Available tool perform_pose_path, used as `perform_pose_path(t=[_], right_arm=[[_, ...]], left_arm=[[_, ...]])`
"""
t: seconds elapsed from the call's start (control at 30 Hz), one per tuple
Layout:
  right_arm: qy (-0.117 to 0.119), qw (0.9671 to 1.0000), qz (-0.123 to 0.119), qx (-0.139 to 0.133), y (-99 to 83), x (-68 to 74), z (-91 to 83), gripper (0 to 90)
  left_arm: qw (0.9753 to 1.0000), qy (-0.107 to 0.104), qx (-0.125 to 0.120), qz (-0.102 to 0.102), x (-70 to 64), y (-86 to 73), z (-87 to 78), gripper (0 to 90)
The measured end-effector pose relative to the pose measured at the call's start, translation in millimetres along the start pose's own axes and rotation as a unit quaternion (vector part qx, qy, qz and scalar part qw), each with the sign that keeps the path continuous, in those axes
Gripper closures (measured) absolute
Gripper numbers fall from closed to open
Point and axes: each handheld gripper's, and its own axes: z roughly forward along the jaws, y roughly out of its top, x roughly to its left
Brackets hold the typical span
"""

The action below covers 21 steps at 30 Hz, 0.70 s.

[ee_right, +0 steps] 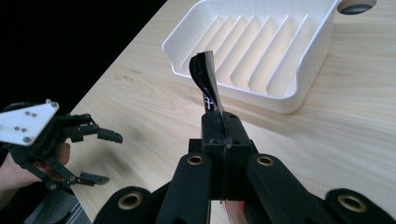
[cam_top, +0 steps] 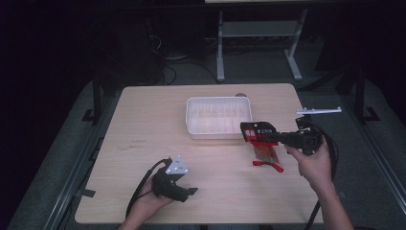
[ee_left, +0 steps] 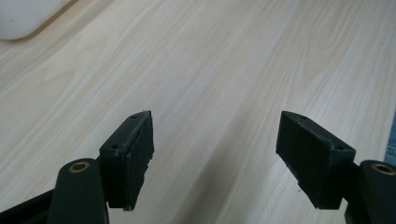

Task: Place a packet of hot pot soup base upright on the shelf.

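Note:
A red and black snack packet (cam_top: 261, 142) hangs above the table just right of the white tray (cam_top: 219, 116), its lower end near the wood. My right gripper (cam_top: 272, 137) is shut on its top edge; in the right gripper view the packet's black edge (ee_right: 206, 80) curls up from between the closed jaws, with the ribbed tray (ee_right: 261, 51) beyond. My left gripper (cam_top: 189, 185) rests near the table's front edge, open. In the left gripper view its two pads (ee_left: 135, 156) stand wide apart over bare wood with nothing between them.
The light wood table (cam_top: 143, 124) has a round cable hole (cam_top: 241, 95) at its far edge behind the tray. A white metal frame (cam_top: 258, 38) stands on the floor past the table. Dark floor surrounds the table.

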Motion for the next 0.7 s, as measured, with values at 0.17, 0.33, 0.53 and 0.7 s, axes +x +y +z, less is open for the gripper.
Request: perform_pose_path(t=[0.17, 0.33, 0.53, 0.7], right_arm=[[-0.005, 1.0000, -0.005, -0.001, 9.1, 5.9, 4.1, 89.6], [-0.002, 0.9999, -0.012, 0.002, 20.8, 11.6, 10.7, 89.5], [-0.007, 0.9998, -0.019, -0.009, 36.5, 20.2, 18.7, 89.5], [-0.017, 0.9994, -0.025, -0.016, 52.4, 23.9, 28.4, 89.5]], left_arm=[[1.0000, 0.000, -0.001, -0.002, 1.3, -3.2, 0.2, 27.2], [1.0000, 0.001, 0.003, -0.004, 1.0, -6.2, 0.7, 26.3], [1.0000, 0.004, -0.001, -0.006, 2.7, -7.0, -2.0, 26.0], [0.9999, 0.006, -0.004, -0.010, 4.1, -8.9, -3.9, 25.7]])
